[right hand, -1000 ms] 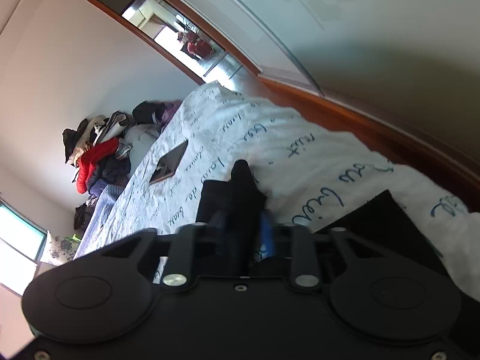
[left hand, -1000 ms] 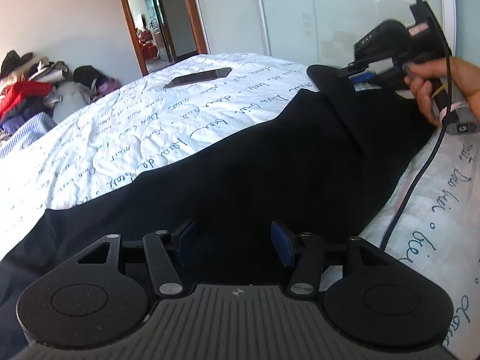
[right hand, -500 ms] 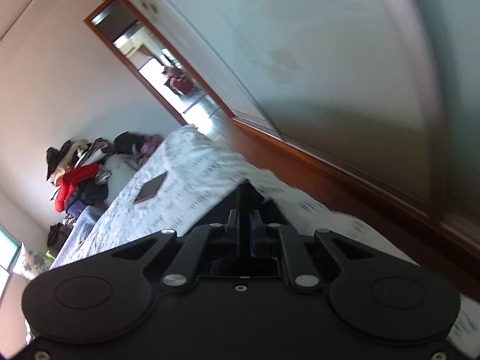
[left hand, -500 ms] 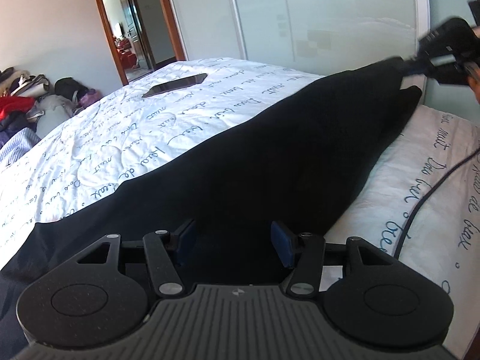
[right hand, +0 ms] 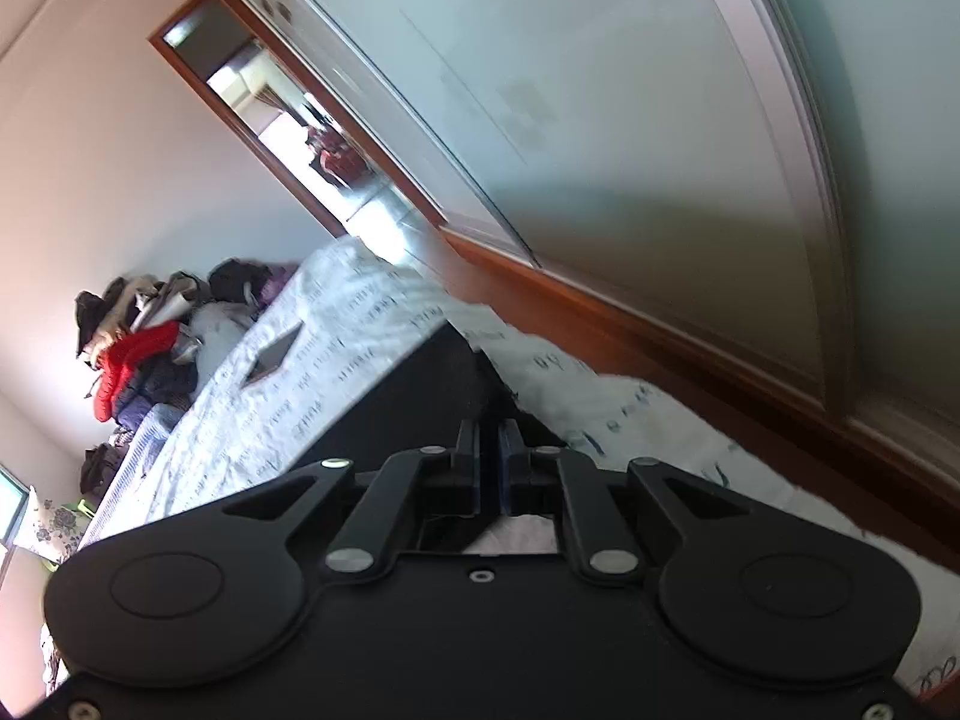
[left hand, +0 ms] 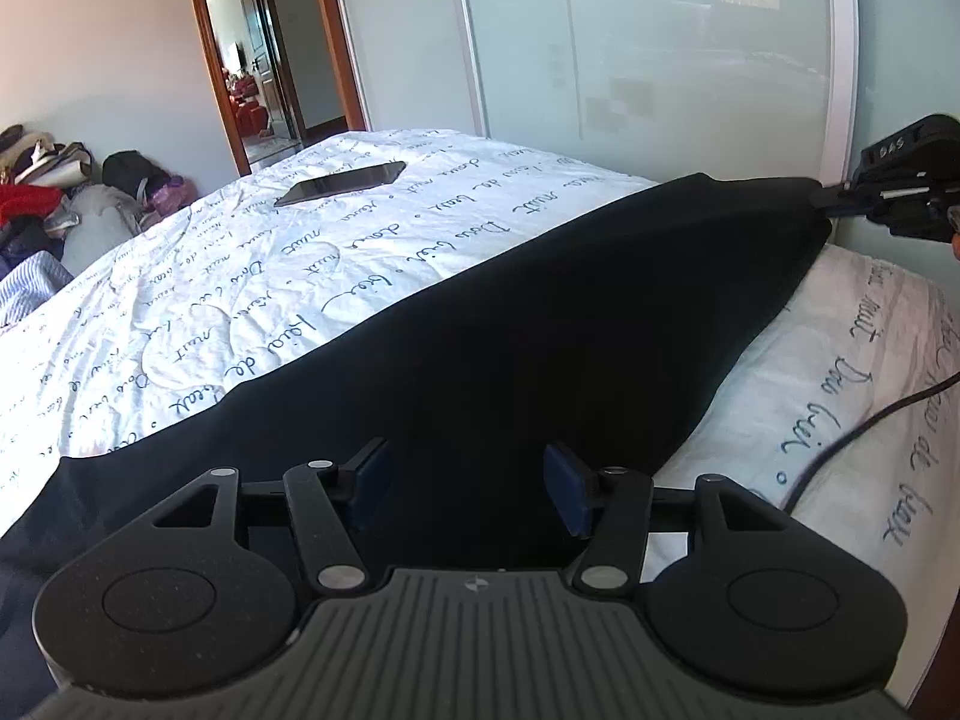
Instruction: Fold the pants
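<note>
Black pants point(left hand: 540, 324) lie stretched across a white bedspread with blue script point(left hand: 252, 300). My left gripper point(left hand: 468, 480) is open, its blue pads low over the near part of the pants, holding nothing. My right gripper point(left hand: 834, 201) is at the far right in the left wrist view, shut on the far end of the pants and lifting it off the bed. In the right wrist view the right gripper point(right hand: 489, 450) is shut with black fabric point(right hand: 408, 402) pinched between its pads.
A dark tablet point(left hand: 342, 183) lies on the bed at the back. A pile of clothes and bags point(left hand: 54, 198) sits at the left. Sliding glass wardrobe doors point(left hand: 630, 48) stand beyond the bed. A black cable point(left hand: 864, 426) crosses the bedspread at right.
The right gripper has pulled the far end of the pants up and to the right, drawing the fabric taut. The left gripper stays open over the near part.
</note>
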`<state>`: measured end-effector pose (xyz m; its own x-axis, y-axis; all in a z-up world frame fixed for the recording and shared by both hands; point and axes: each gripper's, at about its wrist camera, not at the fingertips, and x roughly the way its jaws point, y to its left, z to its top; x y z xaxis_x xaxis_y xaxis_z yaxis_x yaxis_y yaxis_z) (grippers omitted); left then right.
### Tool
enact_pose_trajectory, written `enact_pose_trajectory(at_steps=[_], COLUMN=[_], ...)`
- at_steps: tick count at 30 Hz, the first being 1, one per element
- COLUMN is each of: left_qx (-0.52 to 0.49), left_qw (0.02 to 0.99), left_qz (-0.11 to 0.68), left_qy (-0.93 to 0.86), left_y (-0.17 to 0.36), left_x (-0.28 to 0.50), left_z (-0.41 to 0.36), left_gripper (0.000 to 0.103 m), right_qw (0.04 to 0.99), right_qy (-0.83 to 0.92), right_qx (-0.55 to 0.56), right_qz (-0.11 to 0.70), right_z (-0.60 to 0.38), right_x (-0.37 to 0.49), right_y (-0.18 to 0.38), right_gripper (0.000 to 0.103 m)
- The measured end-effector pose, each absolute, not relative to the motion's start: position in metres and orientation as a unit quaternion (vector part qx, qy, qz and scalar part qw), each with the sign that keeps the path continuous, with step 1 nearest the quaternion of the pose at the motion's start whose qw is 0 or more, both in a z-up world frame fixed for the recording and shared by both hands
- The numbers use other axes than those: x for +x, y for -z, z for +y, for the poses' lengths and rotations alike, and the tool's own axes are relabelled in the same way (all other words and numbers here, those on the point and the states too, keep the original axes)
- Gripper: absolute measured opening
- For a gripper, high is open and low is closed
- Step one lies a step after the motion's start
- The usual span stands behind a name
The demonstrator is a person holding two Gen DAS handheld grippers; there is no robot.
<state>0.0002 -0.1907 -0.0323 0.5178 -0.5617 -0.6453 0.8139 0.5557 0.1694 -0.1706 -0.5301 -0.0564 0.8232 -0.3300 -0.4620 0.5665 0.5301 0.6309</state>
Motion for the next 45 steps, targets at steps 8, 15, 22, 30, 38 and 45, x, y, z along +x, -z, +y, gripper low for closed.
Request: enact_pose_trajectory(at_steps=[8,15,22,30,38,45], left_qx=[0.224,0.203,0.158,0.186,0.177,0.192], left_qw=[0.837,0.848,0.828,0.817,0.819,0.816], left_qz=[0.27,0.287,0.334,0.309,0.317,0.313], left_qy=[0.421,0.396,0.421,0.449,0.444,0.446], left_y=[0.028,0.025,0.021,0.018,0.015,0.021], left_x=[0.0,0.014,0.014,-0.01,-0.005,0.0], left_z=[-0.197,-0.198,-0.189,-0.211,-0.219,-0.237], left_gripper=[0.063,0.067,0.069,0.074,0.075,0.078], right_qw=[0.848,0.938,0.921,0.901,0.898,0.918], right_qy=[0.297,0.174,0.129,0.126,0.088,0.097], right_qx=[0.405,0.166,-0.207,-0.269,-0.277,-0.209], right_qz=[0.171,0.251,0.304,0.316,0.331,0.323], right_z=[-0.537,-0.456,-0.367,-0.365,-0.352,-0.363], right_x=[-0.18,-0.125,-0.1,-0.079,-0.094,-0.109], right_y=[0.065,0.035,0.056,0.069,0.071,0.068], right_gripper=[0.007,0.034,0.036,0.036,0.002,0.018])
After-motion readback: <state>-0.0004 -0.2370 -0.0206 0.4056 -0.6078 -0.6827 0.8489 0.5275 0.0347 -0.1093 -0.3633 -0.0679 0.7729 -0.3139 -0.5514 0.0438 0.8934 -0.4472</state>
